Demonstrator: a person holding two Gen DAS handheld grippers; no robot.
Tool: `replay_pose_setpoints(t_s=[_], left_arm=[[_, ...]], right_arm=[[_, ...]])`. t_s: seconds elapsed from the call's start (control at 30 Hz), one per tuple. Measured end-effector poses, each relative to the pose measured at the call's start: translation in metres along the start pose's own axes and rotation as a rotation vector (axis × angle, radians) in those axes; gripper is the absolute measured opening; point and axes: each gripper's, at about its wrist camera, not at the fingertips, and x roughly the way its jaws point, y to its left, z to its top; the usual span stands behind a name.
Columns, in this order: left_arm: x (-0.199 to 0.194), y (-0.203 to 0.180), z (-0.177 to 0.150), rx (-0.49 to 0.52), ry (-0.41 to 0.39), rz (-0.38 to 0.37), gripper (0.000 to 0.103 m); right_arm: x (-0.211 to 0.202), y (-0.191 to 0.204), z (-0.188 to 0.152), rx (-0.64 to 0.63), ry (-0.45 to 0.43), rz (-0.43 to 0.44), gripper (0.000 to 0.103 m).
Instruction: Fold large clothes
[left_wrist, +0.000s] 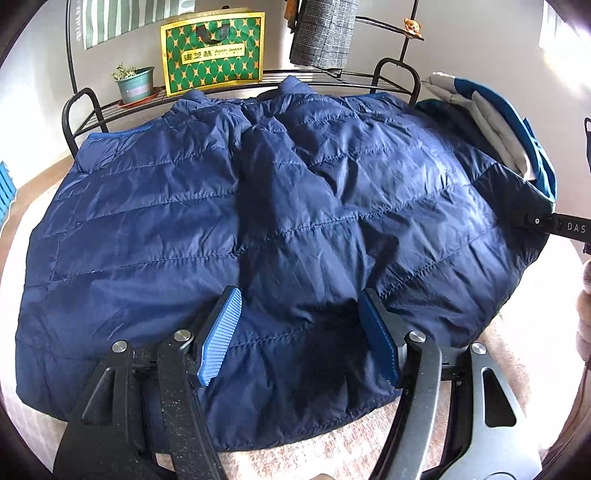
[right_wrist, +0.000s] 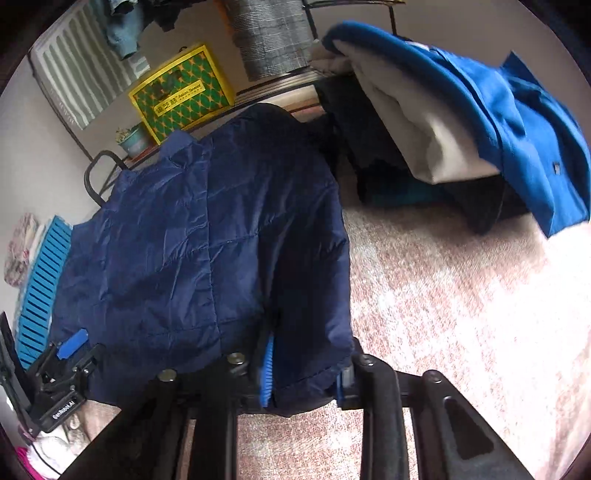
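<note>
A navy quilted puffer jacket (left_wrist: 258, 221) lies spread flat on a pinkish surface, collar at the far side. My left gripper (left_wrist: 299, 332) is open, its blue pads (left_wrist: 219, 336) resting over the jacket's near hem with fabric between them. In the right wrist view the jacket (right_wrist: 207, 251) fills the left half; my right gripper (right_wrist: 303, 369) has the jacket's right edge between its pads (right_wrist: 266, 373), and the jaws stand fairly wide around the bunched fabric. The left gripper also shows in the right wrist view (right_wrist: 70, 347) at the jacket's lower left. The right gripper shows in the left wrist view (left_wrist: 546, 223).
A stack of folded blue and white clothes (right_wrist: 461, 110) sits at the right beyond the jacket. A black metal rack (left_wrist: 85, 110) behind holds a green-and-yellow bag (left_wrist: 212, 53) and a potted plant (left_wrist: 135, 83). A blue slatted crate (right_wrist: 40, 291) stands at the left.
</note>
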Motion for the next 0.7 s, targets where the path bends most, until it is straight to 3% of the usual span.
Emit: replay_pose_setpoints(t_s=[0.13, 0.43, 0.7], left_arm=[[-0.048, 0.026, 0.001, -0.069, -0.062, -0.03, 0.068], [-0.155, 0.126, -0.032, -0.305, -0.205, 0.046, 0.068], [-0.207, 0.195, -0.073, -0.452, -0.276, 0.138, 0.068]], right_arm=[[-0.039, 0.035, 0.016, -0.135, -0.103, -0.037, 0.01], [-0.094, 0.126, 0.037, -0.369, -0.253, -0.046, 0.007], [-0.126, 0.236, 0.037, -0.58, -0.344, 0.02, 0.006]])
